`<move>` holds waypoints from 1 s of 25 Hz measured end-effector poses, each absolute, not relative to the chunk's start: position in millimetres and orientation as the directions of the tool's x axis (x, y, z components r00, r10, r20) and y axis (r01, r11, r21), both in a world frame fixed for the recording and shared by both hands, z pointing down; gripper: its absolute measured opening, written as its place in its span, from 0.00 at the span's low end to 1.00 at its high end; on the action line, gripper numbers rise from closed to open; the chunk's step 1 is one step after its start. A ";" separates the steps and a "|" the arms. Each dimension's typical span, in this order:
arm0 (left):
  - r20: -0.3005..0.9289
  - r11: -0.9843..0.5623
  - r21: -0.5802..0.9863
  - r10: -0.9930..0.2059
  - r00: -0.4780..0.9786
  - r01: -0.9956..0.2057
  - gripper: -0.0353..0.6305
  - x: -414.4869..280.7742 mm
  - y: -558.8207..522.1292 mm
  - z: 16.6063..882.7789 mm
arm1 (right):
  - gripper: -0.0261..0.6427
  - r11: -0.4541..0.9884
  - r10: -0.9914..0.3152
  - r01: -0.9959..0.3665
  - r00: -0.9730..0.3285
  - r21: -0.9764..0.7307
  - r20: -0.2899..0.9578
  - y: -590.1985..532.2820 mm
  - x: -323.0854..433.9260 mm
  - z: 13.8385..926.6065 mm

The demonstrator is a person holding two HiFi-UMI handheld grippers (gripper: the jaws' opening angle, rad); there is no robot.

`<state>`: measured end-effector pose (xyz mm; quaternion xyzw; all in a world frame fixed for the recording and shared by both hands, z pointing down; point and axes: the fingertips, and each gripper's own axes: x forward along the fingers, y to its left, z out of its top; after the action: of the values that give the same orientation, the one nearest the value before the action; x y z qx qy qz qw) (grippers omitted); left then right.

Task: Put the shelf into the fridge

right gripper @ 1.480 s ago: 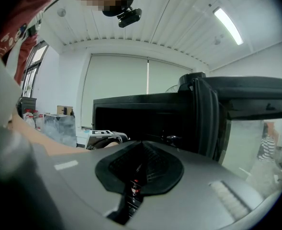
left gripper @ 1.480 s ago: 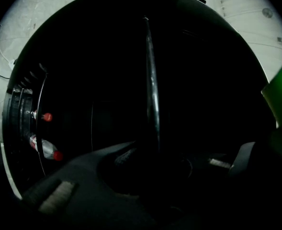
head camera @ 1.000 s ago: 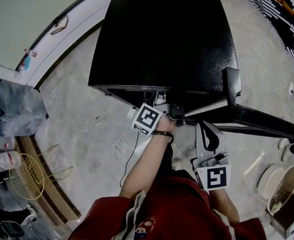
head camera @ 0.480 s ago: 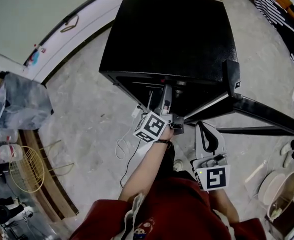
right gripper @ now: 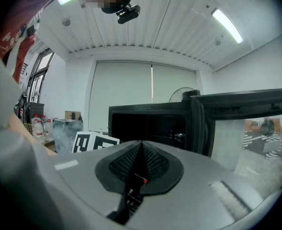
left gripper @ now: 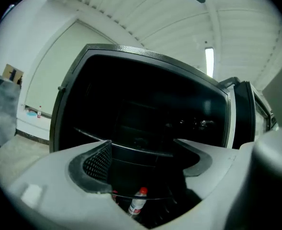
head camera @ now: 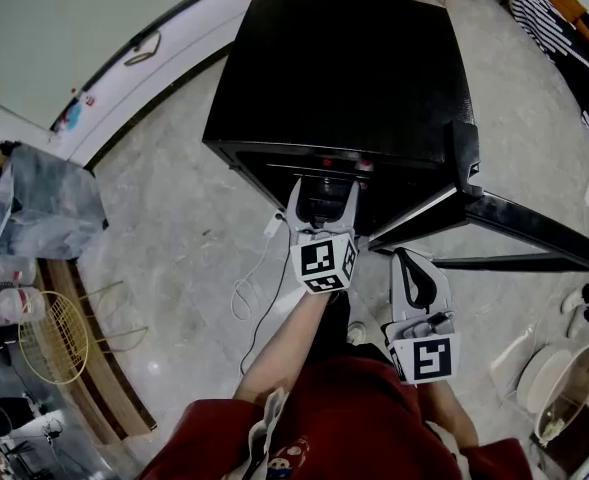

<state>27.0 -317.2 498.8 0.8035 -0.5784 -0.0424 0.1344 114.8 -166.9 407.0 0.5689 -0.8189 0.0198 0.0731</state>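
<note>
The black fridge (head camera: pixel 344 78) stands with its door (head camera: pixel 494 228) swung open to the right. My left gripper (head camera: pixel 325 188) points into the opening. Its jaws are opening wide, and nothing is pressed between the pads. In the left gripper view, the shelf's thin glass edge (left gripper: pixel 126 147) runs level across the dark interior, beyond the left gripper (left gripper: pixel 141 153). Below the shelf stands a red-capped bottle (left gripper: pixel 137 201). My right gripper (head camera: pixel 411 266) hangs back near the person's body, shut and holding nothing. Its pads meet in the right gripper view (right gripper: pixel 141 152).
A grey bag (head camera: pixel 44 208) and a yellow wire basket (head camera: pixel 54 353) sit at the left. A white cable (head camera: pixel 249 288) trails on the floor in front of the fridge. Bowls (head camera: pixel 564 378) lie at the right. A fan (right gripper: pixel 179 96) stands behind the fridge.
The left gripper has rolled level, drawn back a little from the fridge opening, and spread its jaws. The right gripper has stayed put.
</note>
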 end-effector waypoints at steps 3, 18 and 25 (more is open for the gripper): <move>0.108 -0.317 0.224 -0.932 0.346 -0.922 0.66 31.7 -320.5 504.4 | 0.04 0.343 -0.932 -0.938 -0.334 0.047 0.142 -170.3 115.5 406.5; 0.108 -0.305 0.132 -0.941 0.319 -0.943 0.66 33.1 -338.6 510.9 | 0.04 0.333 -0.934 -0.942 -0.323 0.043 0.153 -195.1 115.1 413.2; 0.101 -0.308 0.120 -0.942 0.320 -0.944 0.66 36.8 -349.2 512.0 | 0.04 0.322 -0.937 -0.946 -0.312 0.045 0.158 -204.9 118.6 415.3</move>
<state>36.8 -349.2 512.0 0.8086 -0.5830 0.0058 0.0787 118.6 -204.9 415.3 0.5814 -0.8094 0.0280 0.0773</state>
